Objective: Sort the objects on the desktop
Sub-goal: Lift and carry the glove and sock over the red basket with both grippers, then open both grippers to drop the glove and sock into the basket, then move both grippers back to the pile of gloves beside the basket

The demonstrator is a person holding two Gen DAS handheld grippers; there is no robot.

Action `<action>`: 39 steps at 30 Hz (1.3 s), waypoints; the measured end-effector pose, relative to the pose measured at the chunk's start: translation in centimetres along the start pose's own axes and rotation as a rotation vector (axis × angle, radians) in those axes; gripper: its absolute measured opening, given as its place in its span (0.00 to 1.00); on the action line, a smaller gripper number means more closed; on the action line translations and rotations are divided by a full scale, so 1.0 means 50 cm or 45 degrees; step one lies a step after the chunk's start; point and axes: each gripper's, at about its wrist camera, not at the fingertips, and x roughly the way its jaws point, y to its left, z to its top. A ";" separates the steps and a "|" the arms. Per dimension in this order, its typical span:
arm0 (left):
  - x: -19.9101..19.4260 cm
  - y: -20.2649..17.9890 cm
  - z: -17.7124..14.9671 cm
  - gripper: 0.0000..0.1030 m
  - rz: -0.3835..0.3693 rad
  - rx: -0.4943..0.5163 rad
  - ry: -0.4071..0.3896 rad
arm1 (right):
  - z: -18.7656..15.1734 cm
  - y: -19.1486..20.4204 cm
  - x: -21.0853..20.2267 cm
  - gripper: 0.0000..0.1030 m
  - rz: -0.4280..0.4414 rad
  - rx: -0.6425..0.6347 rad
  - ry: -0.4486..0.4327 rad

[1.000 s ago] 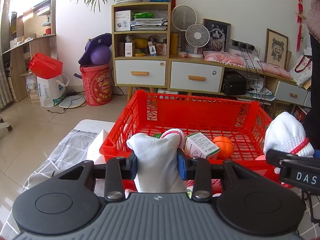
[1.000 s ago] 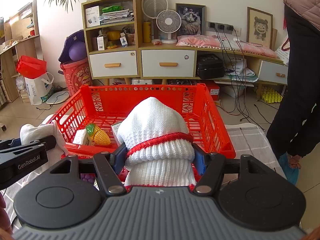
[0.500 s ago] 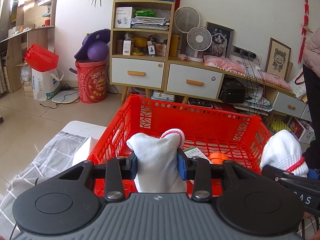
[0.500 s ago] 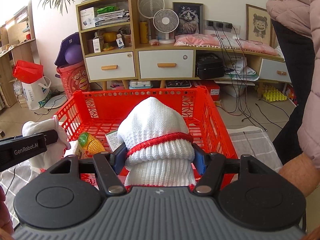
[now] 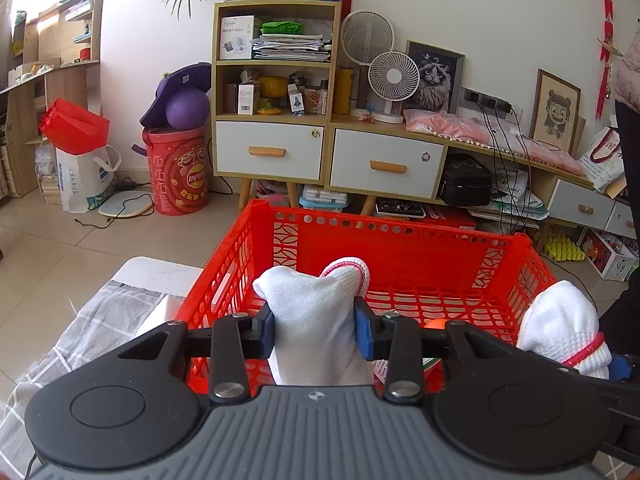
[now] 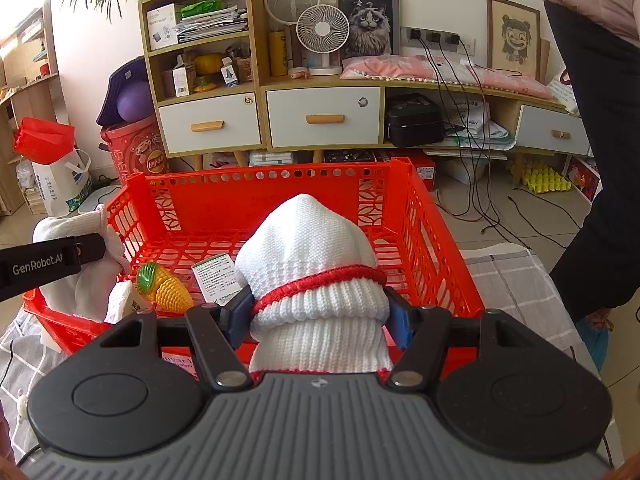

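Item: your left gripper (image 5: 314, 330) and right gripper (image 6: 318, 314), each clenched on a white glove (image 5: 312, 320), now raised nearer the red basket (image 5: 400, 256); drop-off pending.

left gripper (image 6: 48, 266): "GenRobot.AI" | red tub (image 5: 176, 172): "Lay's" logo | other print unreadable

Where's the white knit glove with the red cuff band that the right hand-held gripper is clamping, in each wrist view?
Left wrist view: far right edge, the white knit glove with the red cuff band sits beside the red plastic basket.
Right wrist view: bottom centre, glove pinched in the right hand-held gripper.
Shared landmark: the small white desk fan on the sideboard.
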 end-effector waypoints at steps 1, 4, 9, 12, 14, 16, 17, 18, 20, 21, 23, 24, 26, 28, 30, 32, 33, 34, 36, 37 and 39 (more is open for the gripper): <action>0.003 -0.002 0.000 0.39 -0.001 0.008 0.000 | 0.000 0.000 0.003 0.63 -0.001 -0.002 0.003; 0.008 -0.004 0.000 0.39 0.004 0.024 0.004 | 0.000 0.001 0.012 0.63 0.005 -0.010 -0.002; 0.013 -0.004 0.000 0.44 0.007 0.045 0.000 | -0.001 0.010 0.021 0.65 0.007 -0.036 -0.011; 0.012 -0.003 0.002 0.46 0.014 0.045 -0.004 | -0.001 0.019 0.015 0.68 -0.005 -0.067 -0.032; 0.012 0.000 0.004 0.51 0.014 0.031 0.001 | 0.001 0.019 0.006 0.74 -0.003 -0.076 -0.057; 0.010 0.000 0.006 0.51 0.015 0.029 -0.006 | 0.005 0.020 -0.002 0.77 -0.004 -0.076 -0.073; 0.008 0.000 0.006 0.53 0.020 0.036 -0.010 | 0.006 0.019 -0.006 0.77 -0.003 -0.076 -0.076; 0.005 0.000 0.009 0.55 0.027 0.043 -0.020 | 0.008 0.018 -0.010 0.77 -0.002 -0.075 -0.078; -0.003 0.001 0.013 0.66 0.040 0.042 -0.045 | 0.010 0.015 -0.016 0.77 0.002 -0.076 -0.078; -0.008 0.002 0.017 0.68 0.050 0.041 -0.062 | 0.010 0.014 -0.020 0.77 0.004 -0.075 -0.080; -0.018 0.005 0.024 0.73 0.054 0.029 -0.084 | 0.010 0.012 -0.027 0.77 0.009 -0.079 -0.083; -0.023 0.007 0.027 0.75 0.047 0.023 -0.093 | 0.009 0.013 -0.033 0.77 0.011 -0.086 -0.085; -0.033 0.007 0.034 0.79 0.052 0.023 -0.119 | 0.009 0.014 -0.044 0.77 0.016 -0.098 -0.094; -0.038 0.004 0.039 0.79 0.054 0.037 -0.128 | 0.008 0.013 -0.054 0.77 0.021 -0.108 -0.099; -0.042 0.004 0.040 0.80 0.049 0.048 -0.130 | 0.007 0.010 -0.066 0.77 0.022 -0.114 -0.108; -0.046 0.004 0.039 0.80 0.056 0.059 -0.129 | 0.005 0.007 -0.076 0.77 0.025 -0.114 -0.104; -0.049 0.006 0.039 0.80 0.058 0.063 -0.126 | 0.004 0.005 -0.082 0.77 0.032 -0.115 -0.103; -0.052 0.010 0.039 0.80 0.059 0.066 -0.122 | 0.000 0.002 -0.090 0.77 0.039 -0.122 -0.106; -0.058 0.017 0.039 0.80 0.059 0.066 -0.117 | -0.009 0.000 -0.102 0.77 0.046 -0.147 -0.100; -0.064 0.024 0.037 0.80 0.055 0.061 -0.111 | -0.015 -0.001 -0.109 0.77 0.048 -0.163 -0.099; -0.074 0.035 0.032 0.80 0.050 0.057 -0.100 | -0.025 -0.005 -0.119 0.77 0.048 -0.186 -0.092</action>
